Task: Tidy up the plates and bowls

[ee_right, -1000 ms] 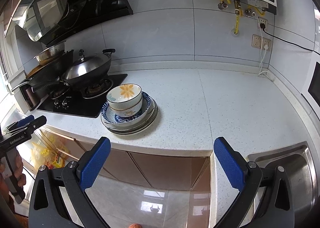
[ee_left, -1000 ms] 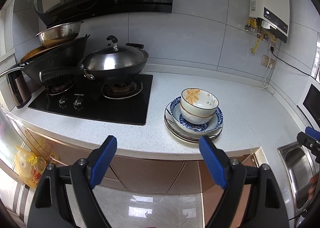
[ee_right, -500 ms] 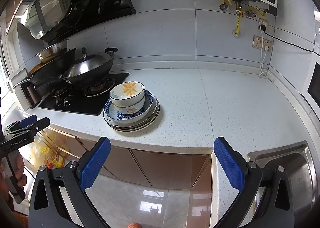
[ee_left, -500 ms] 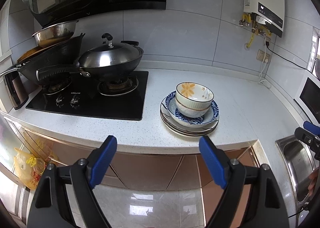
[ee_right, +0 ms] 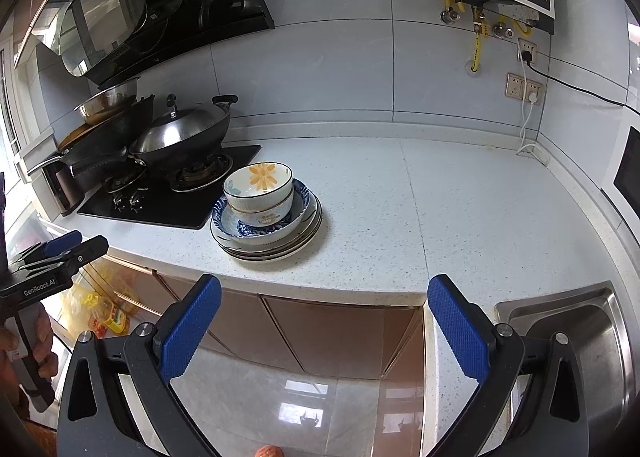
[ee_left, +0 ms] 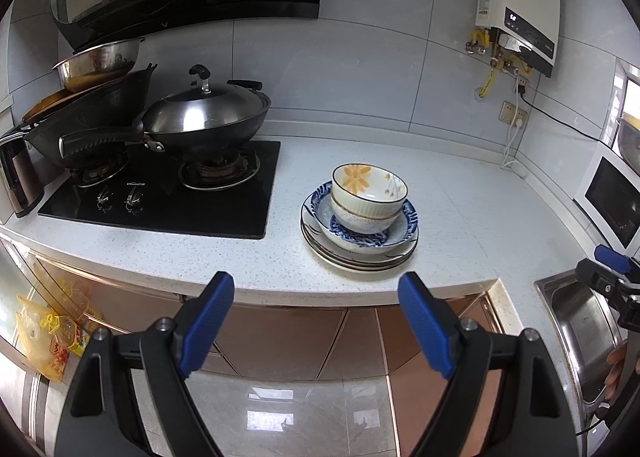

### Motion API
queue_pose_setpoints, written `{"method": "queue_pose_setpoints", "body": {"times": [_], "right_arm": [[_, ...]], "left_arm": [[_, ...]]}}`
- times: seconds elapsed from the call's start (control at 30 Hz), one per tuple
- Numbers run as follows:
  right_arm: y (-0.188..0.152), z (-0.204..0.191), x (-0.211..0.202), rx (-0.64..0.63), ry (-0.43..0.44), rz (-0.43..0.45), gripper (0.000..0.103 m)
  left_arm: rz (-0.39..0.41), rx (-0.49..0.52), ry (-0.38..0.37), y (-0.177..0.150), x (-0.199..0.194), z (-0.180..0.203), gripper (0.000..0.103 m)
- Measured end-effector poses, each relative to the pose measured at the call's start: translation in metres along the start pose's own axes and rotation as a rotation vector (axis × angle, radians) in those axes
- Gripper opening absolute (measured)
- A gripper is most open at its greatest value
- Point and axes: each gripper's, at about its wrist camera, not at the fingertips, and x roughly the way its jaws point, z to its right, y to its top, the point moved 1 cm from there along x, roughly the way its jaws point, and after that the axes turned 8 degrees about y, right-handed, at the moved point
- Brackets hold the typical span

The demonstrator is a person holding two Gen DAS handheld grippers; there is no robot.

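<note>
**Stacked crockery waits on the speckled counter, both grippers spread and empty**

A stack of dishes sits on the white speckled countertop point(ee_left: 460, 193), just right of the black glass hob point(ee_left: 168, 193) and near the counter's front edge. At the bottom lie several flat round plates point(ee_left: 360, 259) with thin dark rims, nested closely. On them rests a wide shallow bowl point(ee_left: 406, 223), glazed white with a blue pattern. Inside it stand two deeper bowls, one nested in the other: the lower bowl point(ee_left: 360, 219) is pale with a ribbed wall, and the top bowl point(ee_left: 368, 187) is ribbed and cream-white with an orange flower painted inside. Every piece is upright, mouth facing up, so the stack's long axis runs vertically; the top bowls sit slightly off-centre toward the hob.

The left gripper point(ee_left: 316, 321) hangs in front of the counter edge, its textured blue pads wide apart and holding nothing. The right gripper point(ee_right: 324, 321) is likewise spread wide and empty, well short of the stack. A steel sink point(ee_right: 580, 321) lies at the right, and a lidded dark wok point(ee_left: 204, 117) with a shiny metal lid sits on the hob.
</note>
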Motion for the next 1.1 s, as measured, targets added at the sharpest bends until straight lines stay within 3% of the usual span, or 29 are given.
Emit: {"method": "queue_pose_setpoints", "body": {"times": [1.1], "right_arm": [[-0.006,-0.0079,-0.0089,0.016,-0.036,0.005,0.102]], "left_arm": [[-0.031,0.034,0.02,-0.0039,0.0056,-0.0019,0.084]]}}
